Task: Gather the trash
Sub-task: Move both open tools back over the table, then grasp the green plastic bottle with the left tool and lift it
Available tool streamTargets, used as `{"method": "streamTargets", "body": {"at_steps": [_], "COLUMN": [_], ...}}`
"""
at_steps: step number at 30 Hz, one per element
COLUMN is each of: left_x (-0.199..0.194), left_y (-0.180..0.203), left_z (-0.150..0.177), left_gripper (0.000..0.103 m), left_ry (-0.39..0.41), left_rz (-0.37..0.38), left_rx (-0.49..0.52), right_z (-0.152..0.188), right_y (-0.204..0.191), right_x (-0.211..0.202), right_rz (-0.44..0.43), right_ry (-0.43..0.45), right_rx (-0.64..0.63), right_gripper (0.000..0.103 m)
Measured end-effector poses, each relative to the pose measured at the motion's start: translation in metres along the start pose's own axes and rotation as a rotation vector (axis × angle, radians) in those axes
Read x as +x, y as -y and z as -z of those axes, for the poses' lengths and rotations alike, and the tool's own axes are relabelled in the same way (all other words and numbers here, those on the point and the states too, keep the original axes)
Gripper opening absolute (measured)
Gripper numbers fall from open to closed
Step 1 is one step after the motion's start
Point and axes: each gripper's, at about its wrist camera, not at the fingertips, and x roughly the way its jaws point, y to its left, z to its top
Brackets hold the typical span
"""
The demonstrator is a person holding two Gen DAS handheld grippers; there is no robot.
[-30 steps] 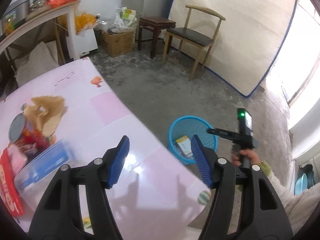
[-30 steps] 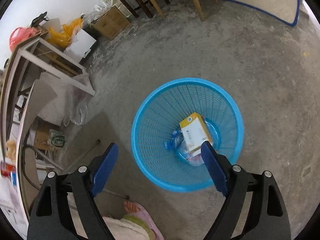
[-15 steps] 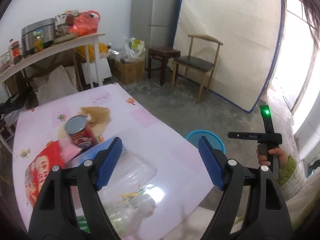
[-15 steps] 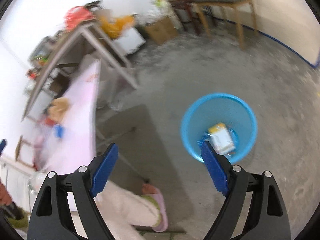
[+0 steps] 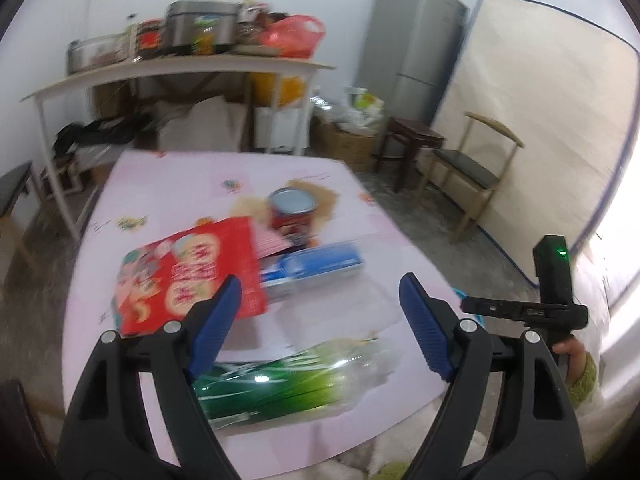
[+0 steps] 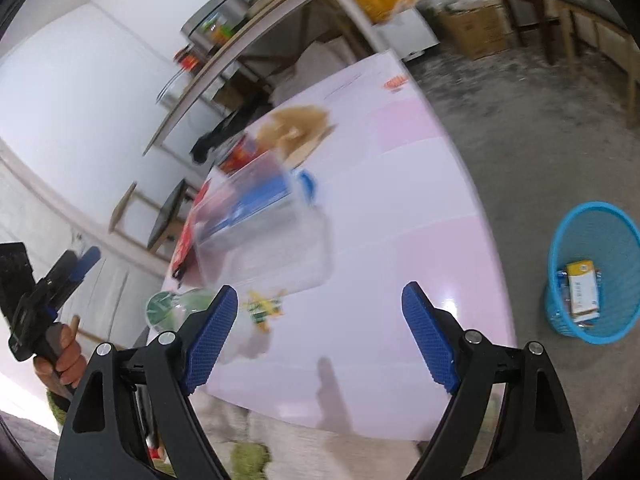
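Note:
Trash lies on the pink table [image 5: 360, 240]: a red snack packet [image 5: 188, 276], a red can [image 5: 292, 210], a blue box under a clear plastic container [image 5: 316, 268], brown paper [image 5: 316, 196] and a green plastic bottle [image 5: 280, 380] at the near edge. My left gripper [image 5: 320, 304] hovers over the bottle, its jaws opening with nothing between them. My right gripper [image 6: 320, 320] hangs open and empty above the table's near edge. To its right, a blue mesh basket [image 6: 592, 272] on the floor holds a yellow-and-white carton [image 6: 582, 292].
A shelf table [image 5: 180, 68] with pots and a red bag stands behind the pink table. A fridge [image 5: 412, 44], a stool [image 5: 412, 136], a wooden chair [image 5: 472, 168] and a leaning mattress [image 5: 540, 120] line the far right. Bare concrete floor [image 6: 540, 140] surrounds the basket.
Both views have swung from the floor basket up and left to the table. The left jaws have widened. The right gripper has risen away from the basket, still open.

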Motion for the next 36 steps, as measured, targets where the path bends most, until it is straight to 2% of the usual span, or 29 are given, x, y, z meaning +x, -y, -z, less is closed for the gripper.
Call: {"method": "streamTargets", "body": {"at_steps": [6,12,16,21,25,27,29,32,36], "left_x": [0.002,-0.002,-0.009,-0.014,-0.012,-0.012,-0.01,-0.002,0.013], "left_y": [-0.041,-0.06,-0.058,-0.058,-0.063,-0.067,-0.074,-0.083,-0.094], "left_z": [0.015,0.036,0.046,0.058,0.068,0.071,0.073,0.076,0.081], "left_gripper": [0.077,0.077,0.077,0.076,0.069,0.065,0.06,0.049,0.035], "left_ry": [-0.023,0.012,0.037,0.045,0.023,0.024,0.023,0.008,-0.032], "left_rz": [-0.098,-0.116,-0.075,-0.042,-0.036,-0.043,-0.065,-0.109,-0.12], "left_rx": [-0.106,-0.183,-0.189,-0.203,-0.235,-0.25,-0.269,-0.289,-0.332], "right_z": [-0.006,-0.005,-0.003,0.002,-0.003,-0.006,-0.007,-0.004,0.004], "right_y": [-0.02,-0.024,-0.029,-0.052,-0.066,-0.07,-0.07,-0.069,-0.064], "right_x": [0.0,0.006,0.007,0.005,0.014,0.023,0.035,0.054,0.071], "right_rz": [-0.023,-0.01,-0.012,-0.039,-0.049,-0.054,-0.054,-0.047,-0.059], "right_ry": [0.005,-0.028,-0.029,-0.039,-0.044,-0.055,-0.075,-0.115,-0.184], "right_rx": [-0.027,-0.024,-0.015,-0.101,-0.158,-0.166,-0.161,-0.161,-0.133], "right_gripper": [0.082,0.08,0.076,0.073,0.072,0.067,0.057,0.048,0.04]}}
